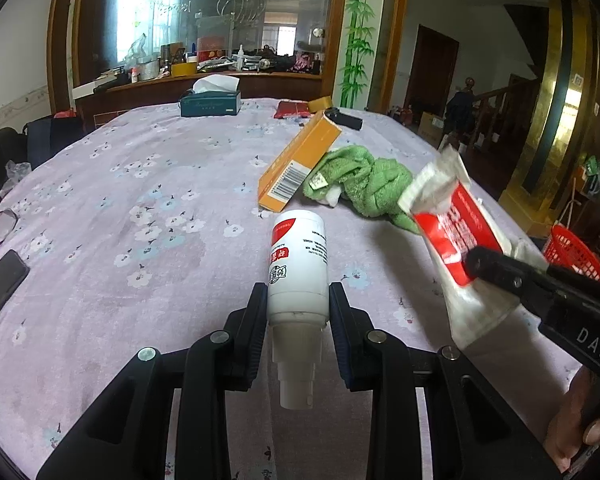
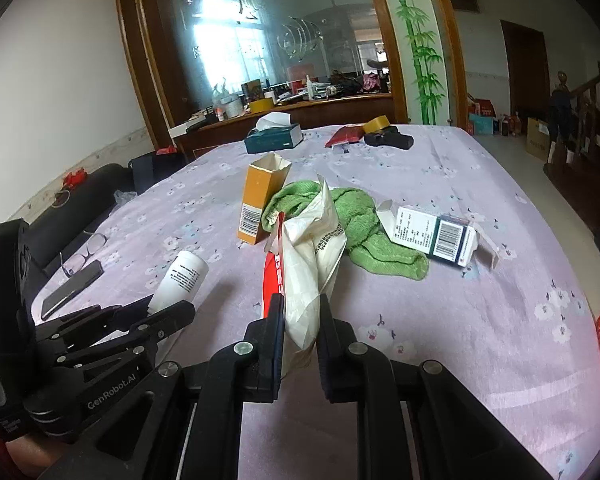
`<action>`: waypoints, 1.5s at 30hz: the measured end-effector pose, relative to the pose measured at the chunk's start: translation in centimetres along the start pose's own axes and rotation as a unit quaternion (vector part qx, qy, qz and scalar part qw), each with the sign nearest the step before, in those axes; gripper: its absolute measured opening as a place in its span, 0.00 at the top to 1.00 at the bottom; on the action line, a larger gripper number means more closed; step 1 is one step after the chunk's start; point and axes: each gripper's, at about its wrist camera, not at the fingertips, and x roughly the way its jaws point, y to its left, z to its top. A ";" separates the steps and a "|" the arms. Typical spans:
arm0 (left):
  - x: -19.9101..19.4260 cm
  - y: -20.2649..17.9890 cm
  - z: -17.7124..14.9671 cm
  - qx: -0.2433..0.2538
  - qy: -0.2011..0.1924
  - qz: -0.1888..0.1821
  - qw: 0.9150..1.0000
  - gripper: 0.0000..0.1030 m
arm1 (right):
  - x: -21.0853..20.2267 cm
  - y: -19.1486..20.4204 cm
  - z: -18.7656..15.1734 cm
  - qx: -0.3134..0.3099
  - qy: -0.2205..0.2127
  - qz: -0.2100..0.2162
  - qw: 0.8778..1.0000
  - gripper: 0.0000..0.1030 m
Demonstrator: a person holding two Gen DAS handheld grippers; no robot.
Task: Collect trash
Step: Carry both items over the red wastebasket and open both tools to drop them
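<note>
Two tools each hold trash above the desk: the left tool (image 1: 298,308) squeezes a white spray bottle (image 1: 298,264), and the right tool (image 2: 300,326) pinches a crumpled red-and-white bag (image 2: 308,252) near the desk's front edge.

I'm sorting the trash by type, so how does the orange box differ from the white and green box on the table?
The orange box is plain orange and leans propped against the green towel, its torn top flap open. The white and green box is white with a dark green end and lies flat on the tablecloth, its end flaps open. Both are open cartons with barcodes, touching the towel, in neither gripper.
</note>
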 end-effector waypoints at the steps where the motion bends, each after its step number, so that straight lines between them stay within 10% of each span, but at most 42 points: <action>1: 0.0 0.0 0.1 -0.001 0.001 -0.004 1.000 0.72 | -0.2 -0.2 -0.1 0.008 0.004 0.005 1.000 0.85; 22: -2.5 -9.2 3.5 0.055 0.017 -0.124 0.991 0.72 | -10.0 -8.1 -0.2 0.110 -0.061 -0.014 0.992 0.85; 45: 1.9 -34.1 4.2 0.183 0.092 -0.296 0.933 0.72 | -21.5 -26.1 -4.7 0.264 -0.123 -0.190 0.937 0.85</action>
